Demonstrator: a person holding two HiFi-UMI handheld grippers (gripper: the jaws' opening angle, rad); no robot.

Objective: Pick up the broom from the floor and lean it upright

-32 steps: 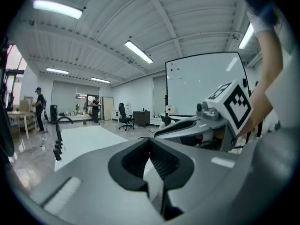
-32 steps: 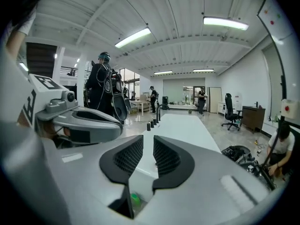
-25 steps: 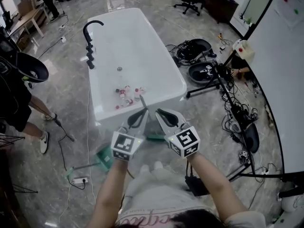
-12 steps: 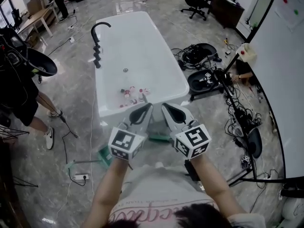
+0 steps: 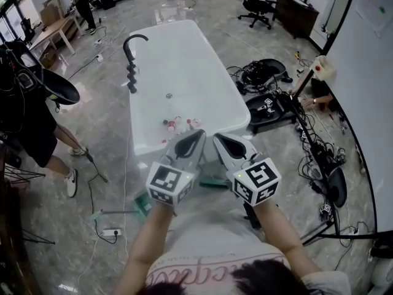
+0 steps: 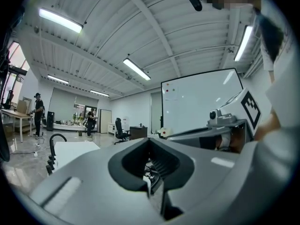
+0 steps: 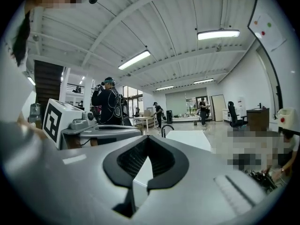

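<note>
In the head view my left gripper (image 5: 196, 135) and right gripper (image 5: 217, 138) are held side by side, pointing level toward the white bathtub (image 5: 184, 72). Both are shut with nothing between their fingers. On the floor below them lies a green piece (image 5: 213, 182), seemingly the broom's head, mostly hidden by the grippers. A second green piece (image 5: 141, 205) with a thin handle (image 5: 113, 212) lies to the left. The left gripper view shows my left gripper (image 6: 151, 184) shut on nothing, and the right gripper view shows the same for my right gripper (image 7: 133, 181).
Small bottles (image 5: 178, 125) lie in the tub's near end, and a black tap (image 5: 132, 60) stands on its left rim. Cables and black stands (image 5: 276, 106) clutter the floor at right. A person (image 5: 37, 128) stands at left. A power strip (image 5: 109, 232) lies nearby.
Both grippers have risen a little, still side by side. The green pieces on the floor have not moved.
</note>
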